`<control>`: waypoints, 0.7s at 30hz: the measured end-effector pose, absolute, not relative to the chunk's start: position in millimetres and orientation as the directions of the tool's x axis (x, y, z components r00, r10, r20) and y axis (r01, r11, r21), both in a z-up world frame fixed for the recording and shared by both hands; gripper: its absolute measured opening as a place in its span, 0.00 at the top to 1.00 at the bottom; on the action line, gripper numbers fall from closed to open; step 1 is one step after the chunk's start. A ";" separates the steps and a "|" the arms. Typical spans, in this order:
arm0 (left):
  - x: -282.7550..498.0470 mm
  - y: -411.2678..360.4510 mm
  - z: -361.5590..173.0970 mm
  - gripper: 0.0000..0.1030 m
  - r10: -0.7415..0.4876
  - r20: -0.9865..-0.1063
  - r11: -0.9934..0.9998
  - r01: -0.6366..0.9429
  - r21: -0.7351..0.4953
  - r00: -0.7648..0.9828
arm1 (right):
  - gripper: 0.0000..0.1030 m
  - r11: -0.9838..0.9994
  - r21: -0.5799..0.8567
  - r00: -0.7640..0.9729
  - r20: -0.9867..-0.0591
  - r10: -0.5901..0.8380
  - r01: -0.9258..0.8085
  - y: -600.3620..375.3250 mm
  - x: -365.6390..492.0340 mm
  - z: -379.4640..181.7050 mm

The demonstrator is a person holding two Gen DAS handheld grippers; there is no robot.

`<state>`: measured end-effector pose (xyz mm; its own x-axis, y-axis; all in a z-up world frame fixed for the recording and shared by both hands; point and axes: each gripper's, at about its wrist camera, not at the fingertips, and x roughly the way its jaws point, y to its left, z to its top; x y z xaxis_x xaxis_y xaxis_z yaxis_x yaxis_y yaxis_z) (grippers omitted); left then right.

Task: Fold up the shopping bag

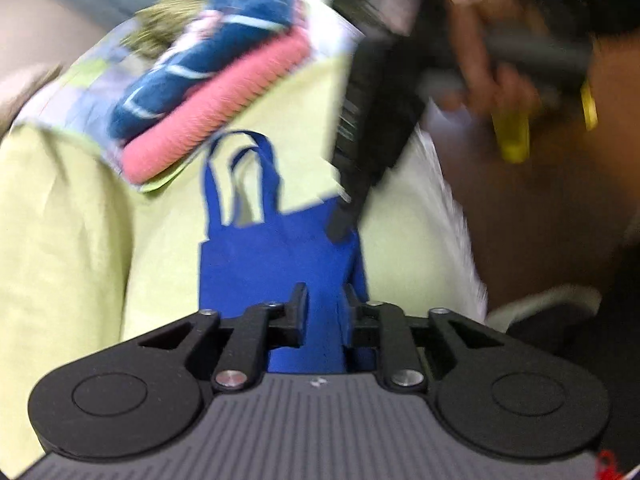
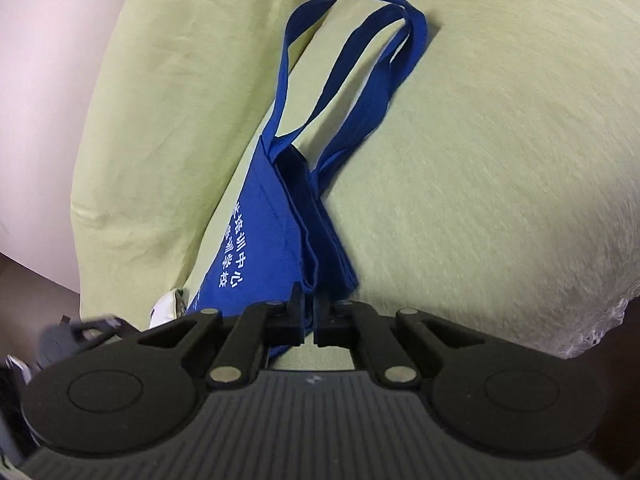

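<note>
Shopping bag (image 2: 256,236) partly folded, handles still extended.
Right gripper (image 2: 309,312) pinches its lower edge; left gripper (image 1: 324,300) stands parted around the fabric, lower centre.

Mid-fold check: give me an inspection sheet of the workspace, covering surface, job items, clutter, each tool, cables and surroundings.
Surface: pale green sheet, creased, with a white lacy edge at the right.
Job's things: blue shopping bag lying on the sheet, white print on its face, both handles stretched away from the cameras.
Clutter: stack of folded textiles, pink under dark blue, beyond the bag in the left wrist view.
Left tool: jaws apart, bag fabric between them, pads not pressing it.
Right tool: shut on the bag's edge.
Cables: nothing seen.
Surroundings: a person's hand holds the right tool; the rest is too blurred to tell.
</note>
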<state>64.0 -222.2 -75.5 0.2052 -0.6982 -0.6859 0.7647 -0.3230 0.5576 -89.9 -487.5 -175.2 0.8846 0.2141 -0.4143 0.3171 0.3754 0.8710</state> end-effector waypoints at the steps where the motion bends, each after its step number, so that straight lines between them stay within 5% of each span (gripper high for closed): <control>1: 68.8 -227.3 -71.7 0.73 -0.706 -0.673 -0.275 0.792 0.546 0.218 | 1.00 0.374 0.871 0.882 -0.417 0.220 0.319 -488.6 -89.1 -174.8; 7: 73.0 -249.4 -91.9 0.74 -0.651 -0.715 -0.224 0.837 0.500 0.253 | 1.00 0.359 0.873 0.873 -0.427 0.233 0.331 -485.5 -88.2 -173.1; 11: 69.9 -246.5 -112.8 0.90 -0.628 -0.731 -0.231 0.834 0.502 0.266 | 1.00 0.376 0.865 0.866 -0.439 0.240 0.334 -484.6 -87.8 -170.9; 14: 70.6 -244.8 -113.8 0.91 -0.622 -0.737 -0.230 0.838 0.495 0.265 | 0.94 0.442 0.825 0.844 -0.484 0.229 0.353 -481.4 -85.7 -155.8; 18: 66.7 -244.0 -116.1 1.00 -0.619 -0.737 -0.250 0.821 0.512 0.271 | 0.87 0.667 0.619 0.818 -0.574 0.025 0.414 -465.0 -90.1 -109.0; 21: 60.4 -242.8 -120.4 1.00 -0.624 -0.729 -0.258 0.807 0.531 0.280 | 0.88 0.818 0.444 0.841 -0.535 -0.086 0.366 -441.4 -86.3 -78.1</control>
<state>60.4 -242.8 -120.4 0.2803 -0.6244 -0.7291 0.8069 -0.2580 0.5313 -86.3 -441.4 -78.1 0.8407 -0.0857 -0.5346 0.3656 0.8181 0.4438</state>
